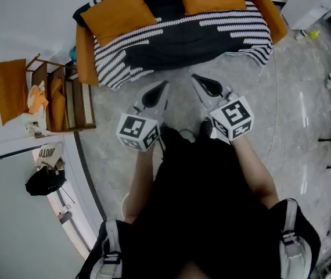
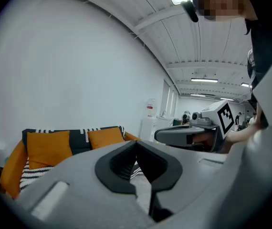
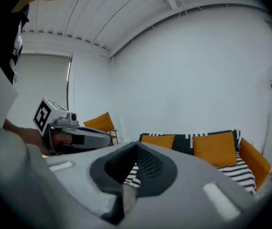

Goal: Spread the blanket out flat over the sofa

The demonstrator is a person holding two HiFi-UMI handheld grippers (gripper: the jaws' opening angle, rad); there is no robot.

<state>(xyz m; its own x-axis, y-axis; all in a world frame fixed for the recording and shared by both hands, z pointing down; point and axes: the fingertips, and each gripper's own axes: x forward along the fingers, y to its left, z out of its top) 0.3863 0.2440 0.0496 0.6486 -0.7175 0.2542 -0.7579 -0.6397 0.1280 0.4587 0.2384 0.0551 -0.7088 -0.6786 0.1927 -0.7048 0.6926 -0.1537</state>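
Note:
The black-and-white striped blanket [image 1: 183,36] lies spread over the seat and back of the orange sofa [image 1: 86,56], its edge hanging down the front. Two orange cushions [image 1: 119,10] rest on it against the back. Both grippers hover over the grey floor just in front of the sofa, tips pointing at it and apart from the blanket. My left gripper [image 1: 164,85] is shut and holds nothing. My right gripper [image 1: 195,77] is shut and empty too. In the left gripper view the jaws [image 2: 136,142] meet before the sofa [image 2: 12,163]. The right gripper view shows its jaws [image 3: 136,144] closed before the blanket [image 3: 241,173].
A wooden rack [image 1: 67,100] with orange items stands left of the sofa, an orange cushion [image 1: 10,89] beside it. A black bag [image 1: 45,180] lies lower left. White furniture [image 1: 313,2] stands at the upper right. A person's black clothing fills the lower middle.

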